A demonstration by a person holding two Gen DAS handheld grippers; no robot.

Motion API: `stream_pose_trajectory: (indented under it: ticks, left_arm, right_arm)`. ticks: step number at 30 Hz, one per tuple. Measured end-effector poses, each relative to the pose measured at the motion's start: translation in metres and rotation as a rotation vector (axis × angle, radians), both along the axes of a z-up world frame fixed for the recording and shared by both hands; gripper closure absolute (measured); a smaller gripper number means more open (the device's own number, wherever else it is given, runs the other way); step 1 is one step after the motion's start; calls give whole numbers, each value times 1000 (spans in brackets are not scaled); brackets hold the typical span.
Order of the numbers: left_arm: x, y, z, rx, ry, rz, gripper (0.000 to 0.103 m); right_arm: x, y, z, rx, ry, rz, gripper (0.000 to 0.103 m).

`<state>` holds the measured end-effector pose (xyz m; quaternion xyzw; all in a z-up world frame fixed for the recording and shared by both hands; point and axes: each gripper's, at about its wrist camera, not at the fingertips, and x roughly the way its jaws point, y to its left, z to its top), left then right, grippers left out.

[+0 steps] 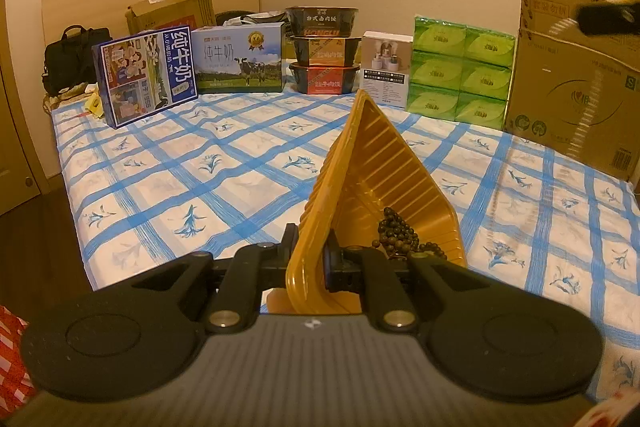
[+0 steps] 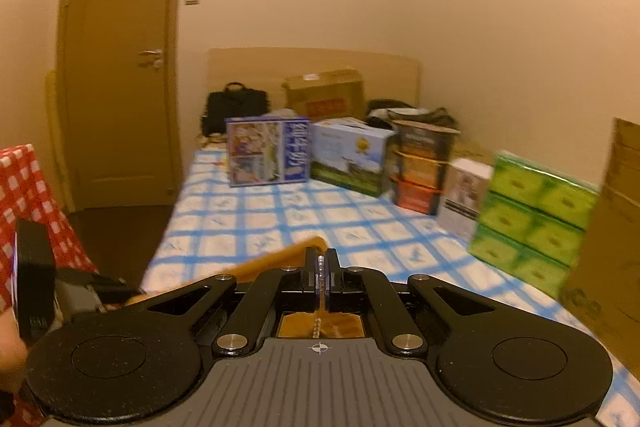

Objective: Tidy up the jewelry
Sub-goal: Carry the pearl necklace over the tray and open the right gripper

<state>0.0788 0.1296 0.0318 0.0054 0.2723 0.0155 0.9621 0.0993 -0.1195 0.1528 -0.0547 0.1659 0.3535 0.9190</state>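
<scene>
My left gripper [image 1: 311,255] is shut on the rim of a gold plastic tray [image 1: 372,163] and holds it tilted above the bed. A dark wooden bead bracelet [image 1: 398,233] lies in the tray's near corner. My right gripper [image 2: 321,269] is shut on a thin silver beaded chain [image 2: 320,269] that hangs down between the fingers. The gold tray's edge [image 2: 280,255] shows just left of it in the right wrist view. The right gripper's tip shows blurred at the upper right of the left wrist view [image 1: 608,19].
A bed with a blue checked sheet [image 1: 200,163] lies below. Along its far side stand milk cartons [image 1: 240,59], stacked food bowls [image 1: 324,51], a white box [image 1: 386,67], green tissue packs [image 1: 460,75] and cardboard boxes [image 1: 572,99]. A door [image 2: 120,67] is at left.
</scene>
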Motion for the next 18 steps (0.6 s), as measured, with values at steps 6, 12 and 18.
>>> stream_pose_trajectory:
  ticks: [6,12,18]
  left_arm:
    - [1,-4,0,-9,0,2,93]
    - [0,-7,-1,-13,0,3,93]
    - [-1,0,-1,-19,0,7,93]
  right_arm:
    - [22,36,1,51,49,87,101]
    - [54,58,-28,11,131,96,101]
    - [73,62,-66,-60,178,85,101]
